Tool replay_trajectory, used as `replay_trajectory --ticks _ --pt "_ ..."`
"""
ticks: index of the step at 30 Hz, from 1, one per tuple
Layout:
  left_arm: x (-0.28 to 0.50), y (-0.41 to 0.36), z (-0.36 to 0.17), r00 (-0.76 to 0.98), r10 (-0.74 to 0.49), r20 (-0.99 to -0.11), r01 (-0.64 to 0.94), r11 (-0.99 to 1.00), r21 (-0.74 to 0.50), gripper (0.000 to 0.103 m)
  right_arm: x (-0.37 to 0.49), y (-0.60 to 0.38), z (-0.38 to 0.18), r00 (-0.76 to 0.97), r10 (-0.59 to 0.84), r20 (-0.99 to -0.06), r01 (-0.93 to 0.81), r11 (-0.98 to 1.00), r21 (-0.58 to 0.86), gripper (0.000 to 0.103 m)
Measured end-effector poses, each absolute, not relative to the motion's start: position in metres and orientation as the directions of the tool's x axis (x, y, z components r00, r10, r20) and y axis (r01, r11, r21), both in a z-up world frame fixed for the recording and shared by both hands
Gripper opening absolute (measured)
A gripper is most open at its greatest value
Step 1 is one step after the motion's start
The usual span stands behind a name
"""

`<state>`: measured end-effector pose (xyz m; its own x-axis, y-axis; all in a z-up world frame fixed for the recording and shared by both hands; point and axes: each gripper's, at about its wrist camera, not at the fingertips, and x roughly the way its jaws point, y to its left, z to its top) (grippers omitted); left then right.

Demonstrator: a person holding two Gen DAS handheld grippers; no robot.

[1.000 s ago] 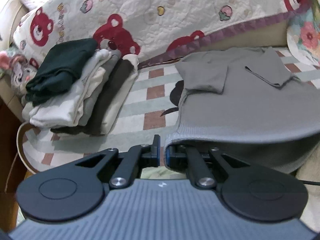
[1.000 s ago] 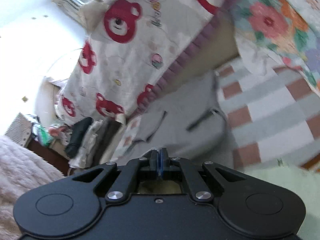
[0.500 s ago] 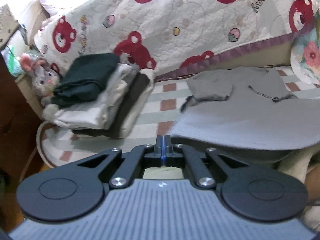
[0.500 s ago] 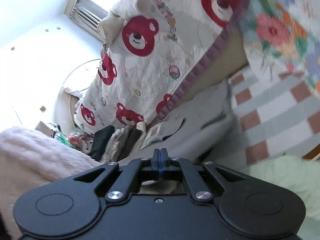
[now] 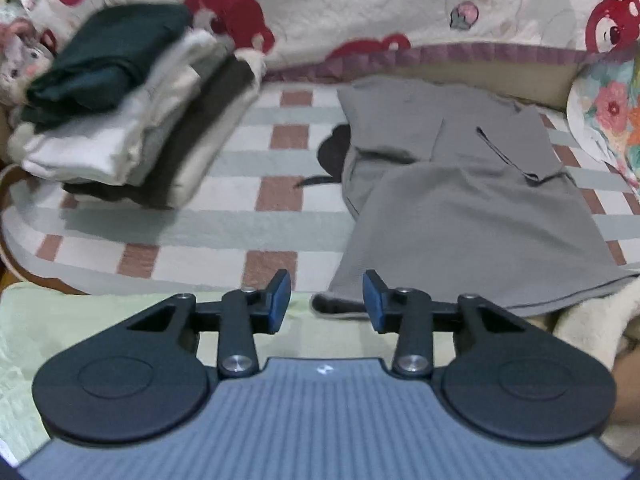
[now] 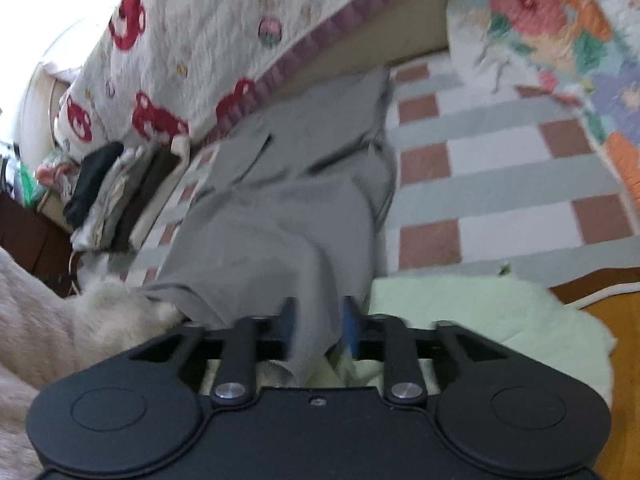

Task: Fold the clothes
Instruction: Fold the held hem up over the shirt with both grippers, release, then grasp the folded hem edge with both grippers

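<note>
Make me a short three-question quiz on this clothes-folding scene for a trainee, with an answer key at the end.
1. True or false: the stack of folded clothes lies left of the grey knit garment in the left wrist view.
2. Which item tops that stack? A) white towel B) dark green folded garment C) red bear
3. Fill in: grey fabric hangs between the fingers of the ____ gripper.

Key: 1 true. 2 B. 3 right: the right gripper has fabric between its opening fingers, while the left gripper, also opening, has only the garment's corner in the gap.
</note>
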<state>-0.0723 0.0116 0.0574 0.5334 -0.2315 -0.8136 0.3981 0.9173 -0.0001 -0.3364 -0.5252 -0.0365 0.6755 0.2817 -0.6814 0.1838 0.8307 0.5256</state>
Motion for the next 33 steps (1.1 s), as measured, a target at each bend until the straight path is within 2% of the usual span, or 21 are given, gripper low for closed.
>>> replay_trajectory --ticks 5,9,12,13,15,20,22,25,29,31,33 --pt "-0.047 -0.003 0.037 0.429 -0.217 -0.877 0.438 0.899 -0.008 0.047 -0.336 -0.515 -0.057 0.603 0.357 -0.713 0.105 0.851 0.514 0.043" --pt "-0.043 -0.01 0.027 0.409 -0.192 -0.892 0.45 0.893 0.014 0.048 -0.345 -0.509 -0.062 0.597 0.436 -0.673 0.059 0.813 0.579 0.047" --pt "-0.045 -0.012 0.023 0.433 -0.159 -0.887 0.461 0.885 0.066 0.048 -0.346 -0.503 -0.069 0.592 0.4 -0.699 0.081 0.834 0.546 0.047" --pt "-0.045 -0.012 0.022 0.435 -0.152 -0.888 0.466 0.882 0.077 0.048 -0.345 -0.502 -0.072 0.593 0.382 -0.709 0.089 0.844 0.529 0.044" --pt "-0.043 -0.01 0.021 0.425 -0.146 -0.893 0.479 0.873 0.086 0.05 -0.341 -0.501 -0.076 0.614 0.37 -0.697 0.078 0.85 0.52 0.003" --pt "-0.033 0.003 0.022 0.35 -0.178 -0.919 0.51 0.86 0.027 0.053 -0.332 -0.509 -0.075 0.679 0.371 -0.633 0.083 0.819 0.568 0.004" --pt "-0.028 0.009 0.018 0.321 -0.186 -0.929 0.508 0.861 0.004 0.058 -0.33 -0.508 -0.073 0.681 0.356 -0.64 0.087 0.828 0.554 0.004" --pt "-0.019 0.016 0.008 0.271 -0.208 -0.94 0.5 0.865 -0.047 0.058 -0.328 -0.505 -0.071 0.677 0.342 -0.652 0.092 0.839 0.536 0.004" --pt "-0.015 0.013 -0.004 0.205 -0.29 -0.935 0.508 0.848 -0.151 0.056 -0.326 -0.502 -0.07 0.675 0.339 -0.655 0.099 0.838 0.536 0.008" --pt "-0.014 0.011 -0.008 0.217 -0.283 -0.934 0.498 0.855 -0.144 0.049 -0.327 -0.501 -0.069 0.678 0.341 -0.651 0.102 0.834 0.543 0.009" --pt "-0.014 0.009 -0.011 0.24 -0.253 -0.937 0.493 0.863 -0.107 0.029 -0.328 -0.502 -0.07 0.68 0.34 -0.65 0.107 0.831 0.547 0.012"
